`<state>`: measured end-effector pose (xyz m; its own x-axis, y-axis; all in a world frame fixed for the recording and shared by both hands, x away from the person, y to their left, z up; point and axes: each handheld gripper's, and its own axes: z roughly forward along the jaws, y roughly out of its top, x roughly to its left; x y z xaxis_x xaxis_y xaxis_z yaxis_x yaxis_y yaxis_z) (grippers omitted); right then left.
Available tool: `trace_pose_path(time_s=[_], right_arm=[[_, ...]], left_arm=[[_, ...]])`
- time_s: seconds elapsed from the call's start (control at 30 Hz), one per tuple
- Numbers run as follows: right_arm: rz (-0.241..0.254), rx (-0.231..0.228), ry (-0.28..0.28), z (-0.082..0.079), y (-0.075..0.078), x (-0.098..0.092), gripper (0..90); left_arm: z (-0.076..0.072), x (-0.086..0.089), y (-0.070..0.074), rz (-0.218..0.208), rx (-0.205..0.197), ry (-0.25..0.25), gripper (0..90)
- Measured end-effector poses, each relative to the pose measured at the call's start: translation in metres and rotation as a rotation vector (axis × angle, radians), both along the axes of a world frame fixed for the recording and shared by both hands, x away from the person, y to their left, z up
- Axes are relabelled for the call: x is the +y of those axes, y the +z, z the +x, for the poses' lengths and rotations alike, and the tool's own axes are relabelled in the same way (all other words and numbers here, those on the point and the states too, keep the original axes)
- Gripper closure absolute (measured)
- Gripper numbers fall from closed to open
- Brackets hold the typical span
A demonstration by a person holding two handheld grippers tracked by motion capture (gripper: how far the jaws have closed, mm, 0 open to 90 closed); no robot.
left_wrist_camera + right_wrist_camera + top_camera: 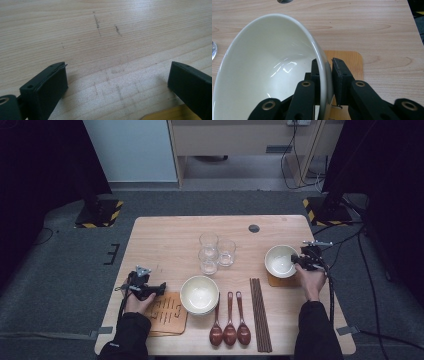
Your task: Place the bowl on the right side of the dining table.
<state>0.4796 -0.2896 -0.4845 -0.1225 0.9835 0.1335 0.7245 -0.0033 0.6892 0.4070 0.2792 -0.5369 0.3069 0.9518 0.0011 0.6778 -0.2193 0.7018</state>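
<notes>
Right gripper view, right gripper point(327, 72) clamped on rim of white bowl point(269, 72), bowl tilted over wooden coaster point(350, 61), left gripper point(117, 82) open above bare table point(105, 32).

Lab or studio: table point(165, 232) on grey carpet point(60, 275), black curtains point(40, 165), stand bases with hazard stripes point(99, 213), cables point(300, 170).

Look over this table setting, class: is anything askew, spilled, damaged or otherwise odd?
One thing: the bowl at the right is tilted, not flat on its coaster, because the right gripper pinches its rim. The other bowls, spoons, chopsticks and glasses sit orderly; no spill or damage shows.
</notes>
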Motion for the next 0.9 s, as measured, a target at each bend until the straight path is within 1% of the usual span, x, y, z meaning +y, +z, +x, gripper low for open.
trace_pose_path(time_s=[0.07,0.13,0.23,0.27,0.4,0.47,0.53,0.73,0.8,0.9], right_arm=[[-0.001,0.005,-0.006,0.0,-0.001,-0.001,80.7],[-0.021,0.007,-0.011,0.0,-0.001,-0.002,81.1],[-0.03,0.017,-0.022,0.0,-0.003,-0.004,80.9],[-0.039,0.021,-0.025,0.0,-0.004,-0.005,81.1],[-0.034,0.028,-0.051,0.0,-0.005,-0.009,81.6],[-0.041,0.037,-0.057,0.0,-0.006,-0.01,81.5],[-0.051,0.04,-0.057,0.0,-0.007,-0.01,81.5],[-0.048,0.042,-0.063,0.0,-0.009,-0.012,81.3],[-0.056,0.041,-0.063,0.0,-0.008,-0.011,81.0],[-0.059,0.042,-0.06,-0.001,-0.008,-0.011,78.6]], left_arm=[[0.0,0.0,0.0,0.0,0.0,0.0,1.2],[0.0,0.0,0.0,0.0,0.0,0.0,1.2],[0.0,0.0,0.0,0.0,0.0,0.0,1.2],[0.0,0.0,0.0,0.0,0.0,0.0,1.2],[0.0,0.0,0.0,0.0,0.0,0.0,1.2],[0.0,0.0,0.0,0.0,0.0,0.0,1.2],[0.0,0.0,0.0,0.0,0.0,0.0,1.2],[0.0,0.0,0.0,0.0,0.0,0.0,1.2],[0.0,0.0,0.0,0.0,0.0,0.0,1.2],[0.0,0.0,0.0,0.001,0.001,0.001,1.0]])
